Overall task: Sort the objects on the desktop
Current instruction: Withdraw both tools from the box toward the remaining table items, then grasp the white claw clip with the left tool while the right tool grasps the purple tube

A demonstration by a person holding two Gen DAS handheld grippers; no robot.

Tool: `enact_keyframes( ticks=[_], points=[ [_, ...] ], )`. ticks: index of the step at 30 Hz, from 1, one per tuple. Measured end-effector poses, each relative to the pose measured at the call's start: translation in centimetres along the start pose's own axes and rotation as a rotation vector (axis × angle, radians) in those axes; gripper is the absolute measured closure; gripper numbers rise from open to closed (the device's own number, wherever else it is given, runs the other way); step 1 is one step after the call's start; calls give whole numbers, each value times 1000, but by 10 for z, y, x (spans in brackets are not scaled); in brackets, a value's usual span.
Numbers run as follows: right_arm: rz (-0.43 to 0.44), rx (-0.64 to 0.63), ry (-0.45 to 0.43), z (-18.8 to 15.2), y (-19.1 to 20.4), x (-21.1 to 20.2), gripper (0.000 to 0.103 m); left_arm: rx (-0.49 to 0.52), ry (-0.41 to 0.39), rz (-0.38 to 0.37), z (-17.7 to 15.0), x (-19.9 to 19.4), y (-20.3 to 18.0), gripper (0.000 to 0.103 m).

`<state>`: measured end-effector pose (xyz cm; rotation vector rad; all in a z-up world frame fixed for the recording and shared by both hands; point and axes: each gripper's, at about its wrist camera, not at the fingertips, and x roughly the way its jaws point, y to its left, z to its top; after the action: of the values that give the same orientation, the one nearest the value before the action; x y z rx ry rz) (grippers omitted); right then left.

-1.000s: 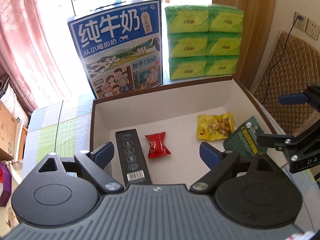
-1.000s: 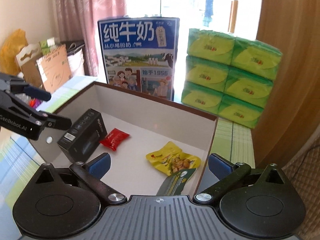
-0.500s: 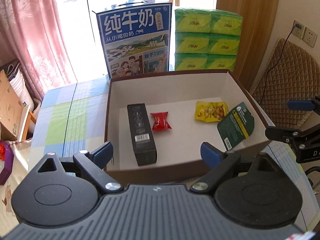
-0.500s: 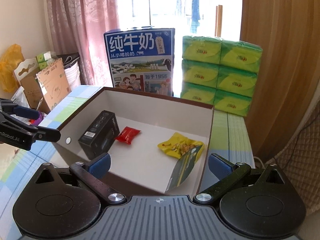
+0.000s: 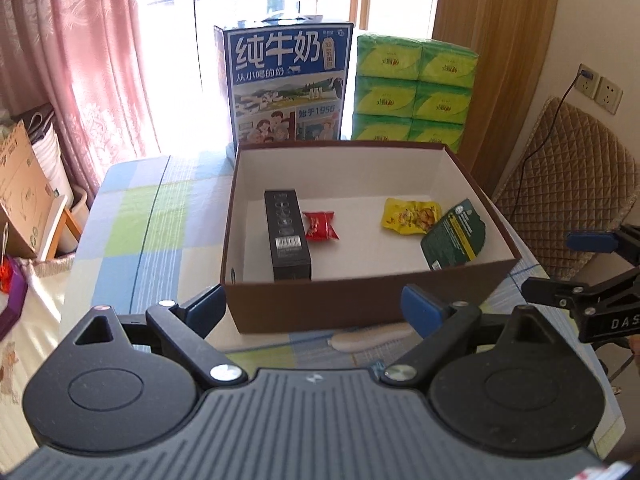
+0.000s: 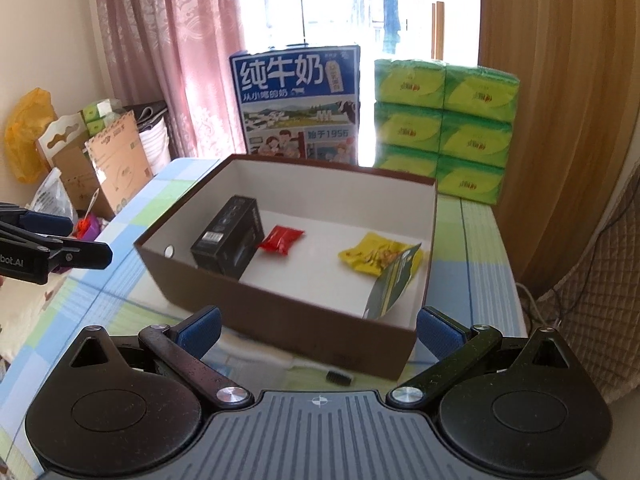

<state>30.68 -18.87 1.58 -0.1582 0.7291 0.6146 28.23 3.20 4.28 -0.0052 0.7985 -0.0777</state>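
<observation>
We hold both grippers, left gripper (image 5: 316, 310) and right gripper (image 6: 318, 330), spread wide and empty, just before the brown box (image 5: 360, 300), a white toothbrush (image 5: 372, 340) lying between them.

The left black two-finger gripper with blue pads (image 5: 314, 308) fills the lower half of its own wrist view, its round-hubbed linkage arms angling up from 7 and 5 o'clock toward fingers spread wide with nothing between them. The right black two-finger gripper with blue pads (image 6: 320, 330) sits the same way in its own view, fingers (image 6: 438, 334) equally far apart and empty-handed. Each tool also shows in the other's camera: the right one reaches in from 3 o'clock in the left wrist view, and the left one pokes in from 9 o'clock in the right wrist view, both with fingers parted.
</observation>
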Motion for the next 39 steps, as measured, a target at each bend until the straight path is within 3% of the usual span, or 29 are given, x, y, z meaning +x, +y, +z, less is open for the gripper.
enact_keyframes(
  ticks=[14,27,39],
  points=[
    [6,30,29,-35,7,-16,2,-58,87,-8,-53,-9,0,11],
    [9,64,182,-87,7,-2,2,-58,234,-20,-102,14,-18,11],
    [-15,72,265,-116,5,10,2,-43,297,-56,-123,29,-32,11]
  ],
)
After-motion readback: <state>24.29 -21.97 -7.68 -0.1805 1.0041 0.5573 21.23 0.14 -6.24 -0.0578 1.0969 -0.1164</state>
